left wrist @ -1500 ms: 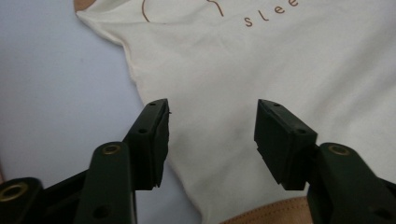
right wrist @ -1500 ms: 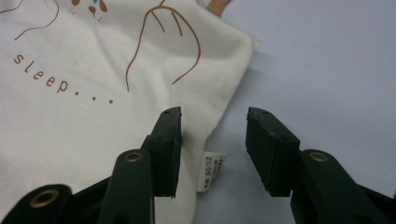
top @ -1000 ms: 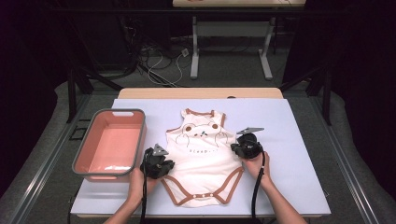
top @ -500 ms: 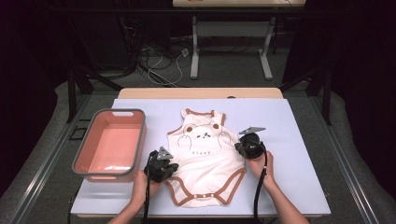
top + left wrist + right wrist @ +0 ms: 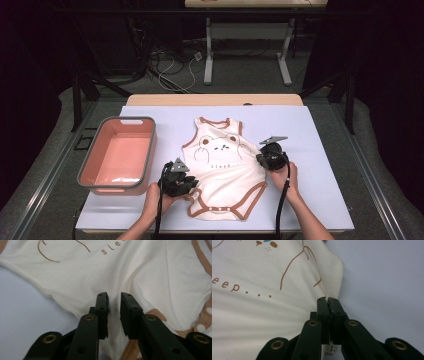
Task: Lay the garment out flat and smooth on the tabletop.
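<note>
While one pink tub (image 5: 117,155) sits at left, one cream bodysuit (image 5: 225,170) lies at frame centre; the left gripper (image 5: 114,305), jaws just parting, is released over it, and the right gripper (image 5: 328,305) pinches its edge.

Overhead view, two close gripper views

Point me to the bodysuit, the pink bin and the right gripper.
bodysuit (image 5: 227,170), high view, on its cream belly below the bear print.
pink bin (image 5: 148,152), high view, on its grey right rim.
right gripper (image 5: 328,300), right gripper view, between its jaw tips, shut on the bodysuit's edge.
</note>
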A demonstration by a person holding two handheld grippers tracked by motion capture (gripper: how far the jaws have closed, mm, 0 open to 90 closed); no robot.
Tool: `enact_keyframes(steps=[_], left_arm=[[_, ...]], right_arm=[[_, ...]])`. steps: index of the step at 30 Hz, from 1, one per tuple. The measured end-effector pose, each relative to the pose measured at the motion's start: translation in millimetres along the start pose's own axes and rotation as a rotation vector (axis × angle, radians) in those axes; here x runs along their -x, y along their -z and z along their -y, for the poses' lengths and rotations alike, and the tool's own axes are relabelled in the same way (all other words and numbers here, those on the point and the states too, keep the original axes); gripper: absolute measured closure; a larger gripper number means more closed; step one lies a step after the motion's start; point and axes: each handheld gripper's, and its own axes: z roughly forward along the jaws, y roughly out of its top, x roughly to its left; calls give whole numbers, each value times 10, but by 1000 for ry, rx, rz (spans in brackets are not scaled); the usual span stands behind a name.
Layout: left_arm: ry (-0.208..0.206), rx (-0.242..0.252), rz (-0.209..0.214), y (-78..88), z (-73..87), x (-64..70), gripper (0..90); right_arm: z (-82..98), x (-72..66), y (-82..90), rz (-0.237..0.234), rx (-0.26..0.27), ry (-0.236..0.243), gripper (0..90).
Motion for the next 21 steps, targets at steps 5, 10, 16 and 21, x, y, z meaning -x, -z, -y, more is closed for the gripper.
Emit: enact_keyframes(steps=[5, 10, 16, 21], left_arm=[[71, 37, -143, -32, -131, -111, 559], [122, 28, -259, -187, -264, -249, 537], [186, 17, -344, -370, -410, -487, 557], [225, 12, -374, -458, -445, -634, 564]], right_arm=[[-9, -7, -16, -4, -5, 5, 880], [-7, -9, -16, -1, -2, 11, 875], [-7, -8, -14, -5, 1, 15, 867], [-9, -17, -16, -11, 2, 16, 863]])
